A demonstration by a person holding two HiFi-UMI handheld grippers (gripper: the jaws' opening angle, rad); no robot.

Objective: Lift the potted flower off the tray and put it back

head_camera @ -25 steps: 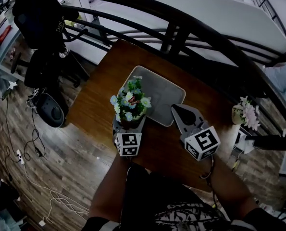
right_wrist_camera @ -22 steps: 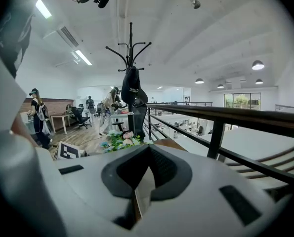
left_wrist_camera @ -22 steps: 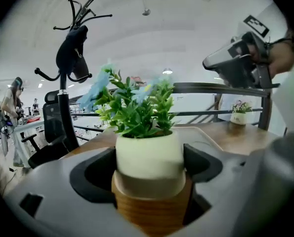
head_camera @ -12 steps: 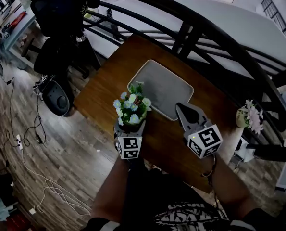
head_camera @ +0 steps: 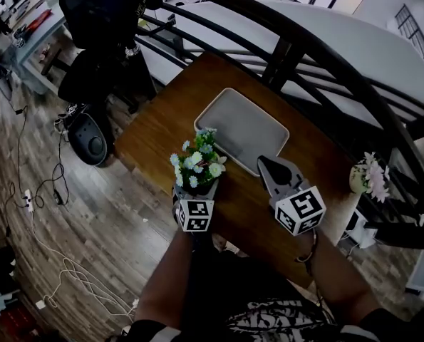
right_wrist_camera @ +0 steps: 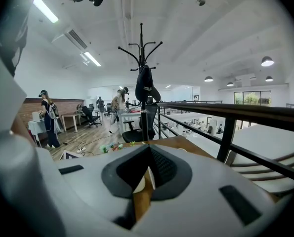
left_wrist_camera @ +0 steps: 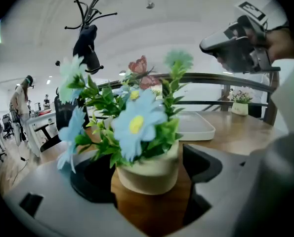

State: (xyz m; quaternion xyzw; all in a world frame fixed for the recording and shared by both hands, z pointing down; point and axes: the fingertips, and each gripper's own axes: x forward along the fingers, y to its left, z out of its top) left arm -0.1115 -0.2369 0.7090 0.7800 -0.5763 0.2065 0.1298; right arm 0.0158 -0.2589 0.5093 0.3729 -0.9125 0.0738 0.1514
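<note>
The potted flower point(head_camera: 197, 164), blue and white blooms in a cream pot point(left_wrist_camera: 149, 169), sits between the jaws of my left gripper point(head_camera: 196, 189). The gripper is shut on the pot and holds it over the brown table point(head_camera: 162, 120), just off the near left corner of the tray. The grey tray point(head_camera: 241, 129) lies bare in the middle of the table and shows behind the pot point(left_wrist_camera: 196, 125) in the left gripper view. My right gripper point(head_camera: 269, 166) hovers at the tray's near edge, shut with nothing in it point(right_wrist_camera: 147, 169).
A second small potted flower point(head_camera: 368, 173) stands at the table's right end. A black railing point(head_camera: 304, 45) curves behind the table. Left of the table, on the wood floor, are a black office chair point(head_camera: 90, 20), a round dark object point(head_camera: 89, 140) and loose cables point(head_camera: 62, 269).
My left gripper has carried the potted flower from the tray's near left edge toward me, clear of the tray. The right gripper has barely moved.
</note>
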